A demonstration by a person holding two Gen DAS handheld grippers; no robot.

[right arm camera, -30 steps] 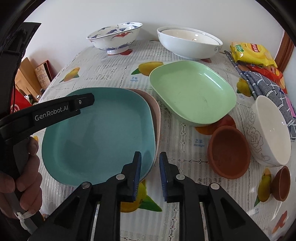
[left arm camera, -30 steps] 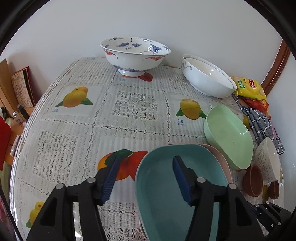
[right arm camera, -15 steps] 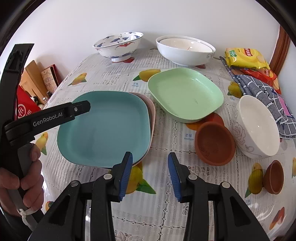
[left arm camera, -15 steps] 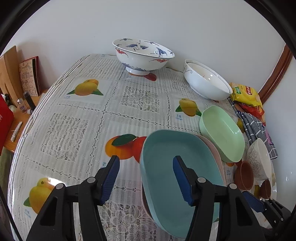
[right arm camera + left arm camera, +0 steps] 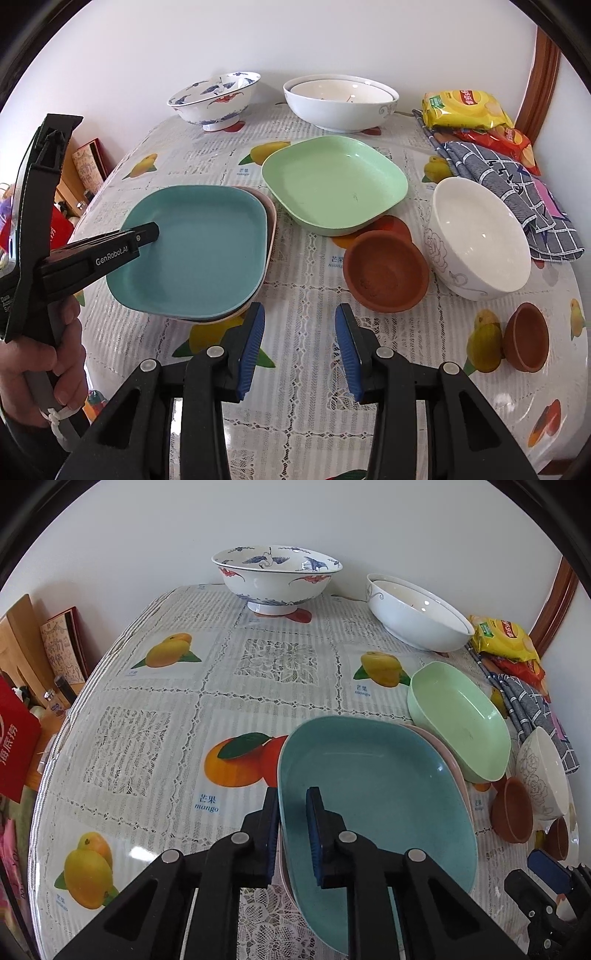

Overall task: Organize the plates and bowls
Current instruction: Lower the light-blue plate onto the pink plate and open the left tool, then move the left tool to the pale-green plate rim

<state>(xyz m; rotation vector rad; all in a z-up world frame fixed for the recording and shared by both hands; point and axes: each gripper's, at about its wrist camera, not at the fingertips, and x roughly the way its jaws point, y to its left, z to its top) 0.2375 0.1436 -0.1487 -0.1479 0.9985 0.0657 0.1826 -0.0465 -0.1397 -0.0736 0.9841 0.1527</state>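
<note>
Left gripper [image 5: 291, 834] jaws have just closed, pinching the teal plate [image 5: 373, 794] rim.
Stiff, light, slick: grip deep on the rim near the desk's front edge; right gripper [image 5: 300, 349] jaws spread, empty.

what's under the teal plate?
A pink plate lies stacked beneath the teal plate; only its rim shows along the right and near edges. Anything further beneath is covered.

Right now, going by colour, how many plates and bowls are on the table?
Teal plate: 1
Pink plate, under the teal one: 1
Green plate: 1
Terracotta bowls: 2
White bowls: 2
Blue-patterned bowl: 1
Total: 8; the far white bowl may hold a second, nested one.
</note>
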